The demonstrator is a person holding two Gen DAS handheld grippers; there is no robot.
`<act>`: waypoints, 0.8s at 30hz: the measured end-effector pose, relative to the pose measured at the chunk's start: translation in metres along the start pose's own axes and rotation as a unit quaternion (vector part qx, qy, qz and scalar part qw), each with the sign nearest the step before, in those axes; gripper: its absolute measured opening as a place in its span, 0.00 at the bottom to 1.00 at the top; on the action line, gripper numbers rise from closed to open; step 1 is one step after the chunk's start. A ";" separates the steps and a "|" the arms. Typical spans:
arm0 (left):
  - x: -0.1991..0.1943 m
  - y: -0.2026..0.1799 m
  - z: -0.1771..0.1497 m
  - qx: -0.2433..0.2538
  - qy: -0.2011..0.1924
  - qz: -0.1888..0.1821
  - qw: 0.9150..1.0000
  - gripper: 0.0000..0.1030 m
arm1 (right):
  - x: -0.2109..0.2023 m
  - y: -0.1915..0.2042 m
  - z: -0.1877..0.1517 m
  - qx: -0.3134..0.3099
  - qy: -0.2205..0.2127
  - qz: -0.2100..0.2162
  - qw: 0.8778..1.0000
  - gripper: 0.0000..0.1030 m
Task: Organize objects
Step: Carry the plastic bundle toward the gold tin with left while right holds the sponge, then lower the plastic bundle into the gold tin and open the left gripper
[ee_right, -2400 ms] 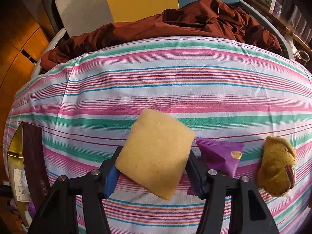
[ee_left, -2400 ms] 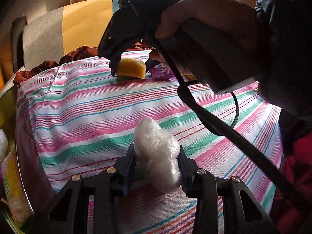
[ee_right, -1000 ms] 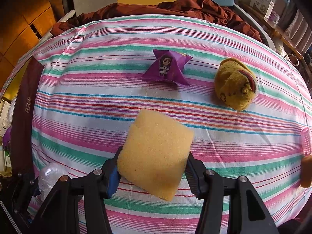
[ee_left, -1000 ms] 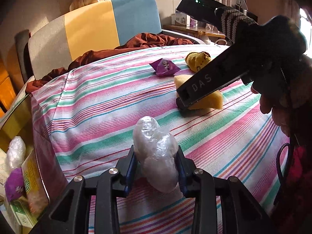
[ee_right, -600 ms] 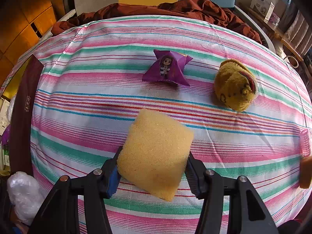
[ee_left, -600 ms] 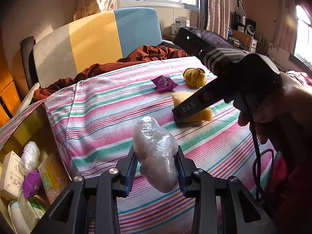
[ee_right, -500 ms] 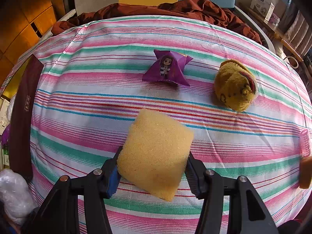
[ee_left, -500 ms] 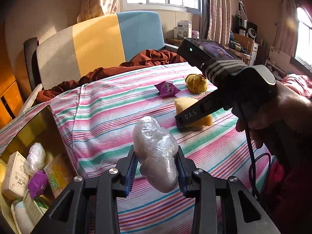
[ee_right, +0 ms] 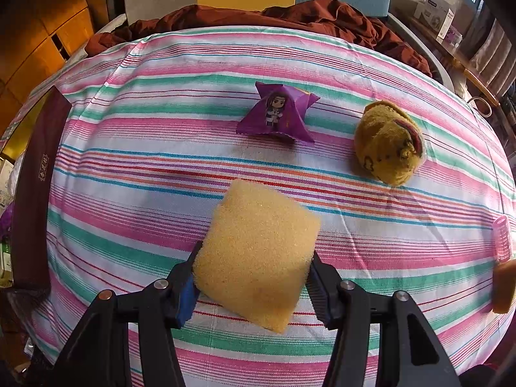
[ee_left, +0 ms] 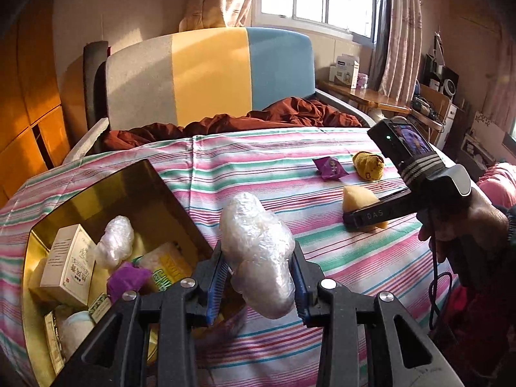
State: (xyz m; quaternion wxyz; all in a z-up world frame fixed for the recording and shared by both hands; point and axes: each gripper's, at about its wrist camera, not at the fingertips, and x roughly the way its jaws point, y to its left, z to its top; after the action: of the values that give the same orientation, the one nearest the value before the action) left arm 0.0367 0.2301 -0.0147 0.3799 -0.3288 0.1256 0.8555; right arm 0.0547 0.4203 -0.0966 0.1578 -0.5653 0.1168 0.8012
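My left gripper (ee_left: 258, 274) is shut on a crumpled clear plastic bundle (ee_left: 258, 254), held in the air beside the gold-lined box (ee_left: 103, 187) at the left. That box holds a white carton (ee_left: 69, 267), another plastic bundle (ee_left: 114, 245), a purple packet (ee_left: 127, 280) and more. My right gripper (ee_right: 253, 274) is shut on a yellow sponge (ee_right: 258, 251) just above the striped cloth; the left wrist view shows the same sponge (ee_left: 358, 198) and the hand holding that gripper. A purple snack packet (ee_right: 279, 113) and a mustard plush toy (ee_right: 388, 142) lie beyond the sponge.
The striped cloth (ee_right: 145, 148) covers a rounded table. The box's dark lid (ee_right: 35, 193) stands at the left edge. A pink roller (ee_right: 501, 238) and an orange item (ee_right: 503, 287) sit at the right edge. A brown blanket (ee_left: 258, 119) and a striped chair back (ee_left: 209, 74) lie behind.
My left gripper has risen and swung left with the plastic bundle, so the open box has come into view below it. The right gripper and sponge have stayed still.
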 end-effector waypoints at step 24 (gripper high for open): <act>-0.035 0.226 -0.021 -0.266 0.017 0.063 0.962 0.36 | 0.005 0.004 0.006 -0.022 -0.003 -0.023 0.999 0.56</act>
State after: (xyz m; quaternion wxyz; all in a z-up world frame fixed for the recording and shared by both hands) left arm -0.1021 0.0470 -0.0151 0.2220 -0.4237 -0.0793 0.8746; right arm 0.0466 0.4191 -0.0990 0.1643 -0.5687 0.0856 0.8014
